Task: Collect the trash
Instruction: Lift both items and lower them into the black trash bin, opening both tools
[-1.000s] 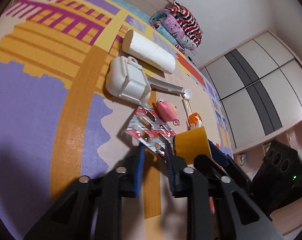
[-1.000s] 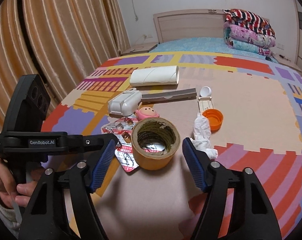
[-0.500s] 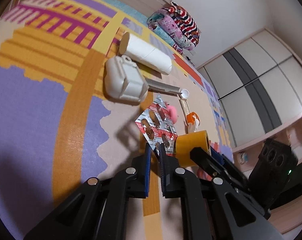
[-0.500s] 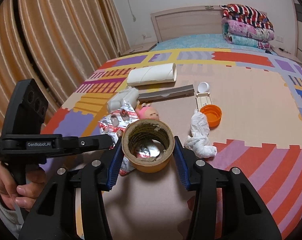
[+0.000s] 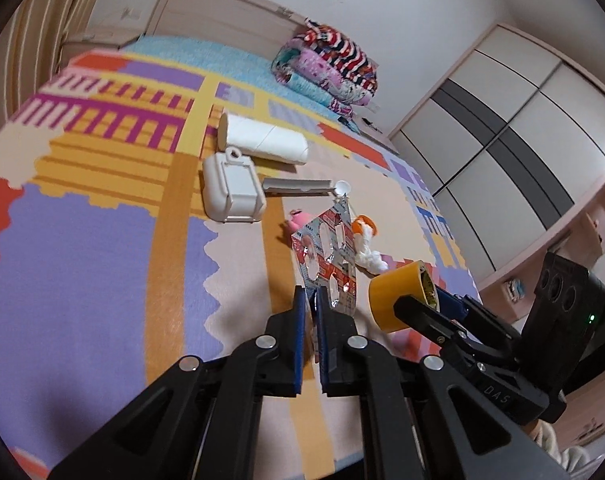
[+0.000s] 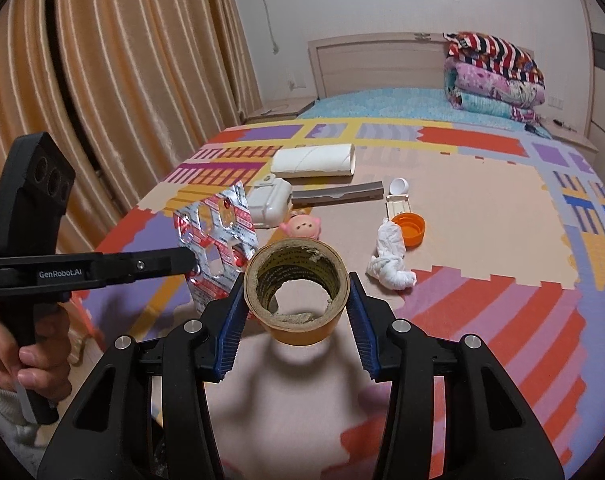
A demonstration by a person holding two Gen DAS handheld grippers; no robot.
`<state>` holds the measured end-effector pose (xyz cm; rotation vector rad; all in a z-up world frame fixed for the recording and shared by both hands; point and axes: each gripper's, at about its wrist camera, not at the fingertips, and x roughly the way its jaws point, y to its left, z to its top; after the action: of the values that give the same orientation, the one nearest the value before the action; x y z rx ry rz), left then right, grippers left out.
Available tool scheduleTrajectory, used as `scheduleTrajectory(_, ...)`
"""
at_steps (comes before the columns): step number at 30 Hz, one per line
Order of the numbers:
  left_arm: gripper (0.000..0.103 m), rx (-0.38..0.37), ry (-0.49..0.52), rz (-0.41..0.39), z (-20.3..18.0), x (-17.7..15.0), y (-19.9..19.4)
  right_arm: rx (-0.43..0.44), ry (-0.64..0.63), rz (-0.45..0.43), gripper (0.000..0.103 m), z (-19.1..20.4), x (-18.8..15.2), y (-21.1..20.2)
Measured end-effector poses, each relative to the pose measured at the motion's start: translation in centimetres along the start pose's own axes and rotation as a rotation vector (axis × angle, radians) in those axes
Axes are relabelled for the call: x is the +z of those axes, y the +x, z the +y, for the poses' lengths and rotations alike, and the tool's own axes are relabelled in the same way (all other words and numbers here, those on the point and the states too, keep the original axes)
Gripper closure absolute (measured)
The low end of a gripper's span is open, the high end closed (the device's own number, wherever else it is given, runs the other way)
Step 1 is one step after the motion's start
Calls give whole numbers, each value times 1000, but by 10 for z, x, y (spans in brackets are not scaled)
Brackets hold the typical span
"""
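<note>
While both pieces of trash hang clear of the patterned mat, the step in hand reads as carrying them off to wherever the rubbish goes; no bin shows in either view. The left gripper is clamped nearly flat on the bottom edge of the empty blister pack, which stands upright above its pads. That thin foil sheet probably flexes and slips easily, so the person does well to keep the squeeze firm and avoid swinging it.

The right gripper pinches the tape roll across its outer wall, one blue pad on each side, the hollow core facing the camera. The roll is nearly spent, and its cardboard could crush or pop out sideways under a jolt; a level, steady carry suits it.

The two tools sit just beside each other, the pack close to the roll, so easing them apart would prevent a knock. The crumpled tissue, orange cap and paper tube lie on the mat, likely next.
</note>
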<state>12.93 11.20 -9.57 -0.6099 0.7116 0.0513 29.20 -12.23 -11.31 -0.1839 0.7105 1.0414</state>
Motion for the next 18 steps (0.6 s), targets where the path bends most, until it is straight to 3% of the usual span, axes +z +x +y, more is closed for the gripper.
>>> scheduleTrajectory(10, 98, 19, 121, -7, -25, -35, -39, -16, -67, -19, 56, 21, -26, -41)
scheduleTrajectory(18, 98, 30, 174, 36, -27, -76, -57, 10, -105, 32, 56, 34, -61, -59)
